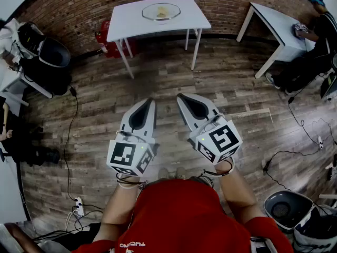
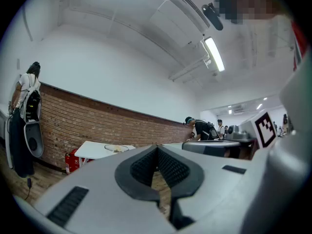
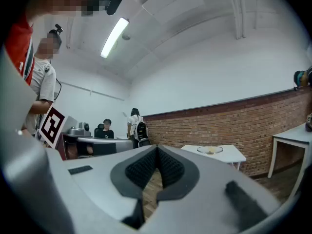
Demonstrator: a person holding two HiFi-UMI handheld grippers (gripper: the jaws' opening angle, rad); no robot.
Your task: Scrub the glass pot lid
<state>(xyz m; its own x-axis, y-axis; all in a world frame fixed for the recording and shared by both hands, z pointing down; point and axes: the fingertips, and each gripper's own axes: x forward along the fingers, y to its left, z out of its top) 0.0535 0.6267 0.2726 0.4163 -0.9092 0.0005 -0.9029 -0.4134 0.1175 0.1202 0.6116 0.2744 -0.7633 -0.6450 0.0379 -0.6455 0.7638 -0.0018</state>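
The glass pot lid (image 1: 161, 11) lies on a white table (image 1: 131, 22) far ahead by the brick wall, with something yellow under or in it. It also shows small in the left gripper view as the lid (image 2: 116, 148) and in the right gripper view as the lid (image 3: 210, 150). My left gripper (image 1: 150, 101) and right gripper (image 1: 179, 96) are held side by side over the wooden floor, well short of the table. Both are shut with nothing between the pads.
A second white table (image 1: 274, 28) stands at the right with a person (image 1: 316, 30) beside it. A red extinguisher (image 1: 105, 42) sits under the near table. Cables (image 1: 71, 136) run over the floor. A bin (image 1: 287, 210) stands at lower right; equipment and a person are at the left.
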